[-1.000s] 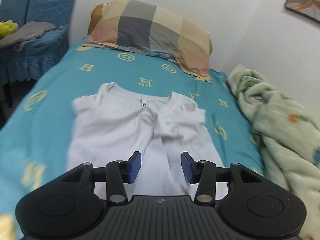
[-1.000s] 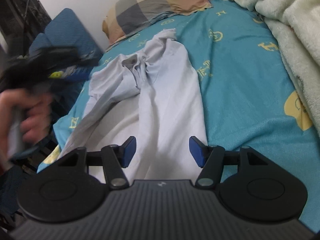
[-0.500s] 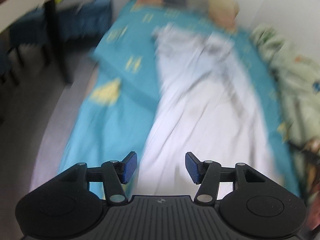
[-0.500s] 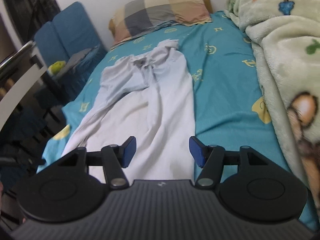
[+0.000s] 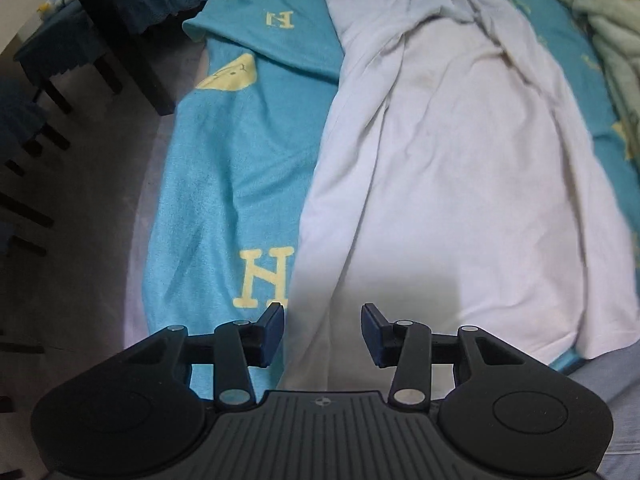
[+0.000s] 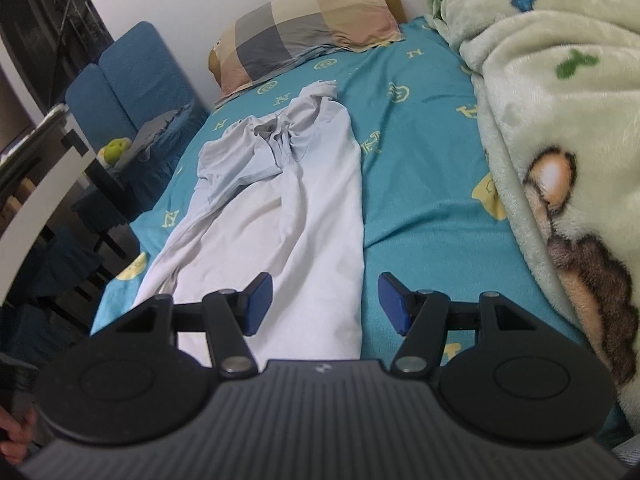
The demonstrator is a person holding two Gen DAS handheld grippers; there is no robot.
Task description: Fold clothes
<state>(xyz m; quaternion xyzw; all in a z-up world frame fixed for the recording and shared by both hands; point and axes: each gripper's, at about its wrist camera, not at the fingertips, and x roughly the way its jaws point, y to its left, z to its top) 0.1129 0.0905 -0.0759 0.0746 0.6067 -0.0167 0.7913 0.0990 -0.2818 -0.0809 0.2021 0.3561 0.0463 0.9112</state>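
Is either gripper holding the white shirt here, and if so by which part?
Nothing is held. The left gripper is closing above the shirt's hem; the right gripper is open.

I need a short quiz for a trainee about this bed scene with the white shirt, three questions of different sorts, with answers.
1. True or false: the white shirt lies on the teal bed sheet.
2. Which lies at the head of the bed? A) checked pillow B) laptop C) basket
3. Fill in: in the right wrist view, the plush blanket is piled to the ____ of the shirt.

Key: 1 true; 2 A; 3 right. Neither the left tongs nor the right tongs grip cloth; the left jaws are closing.
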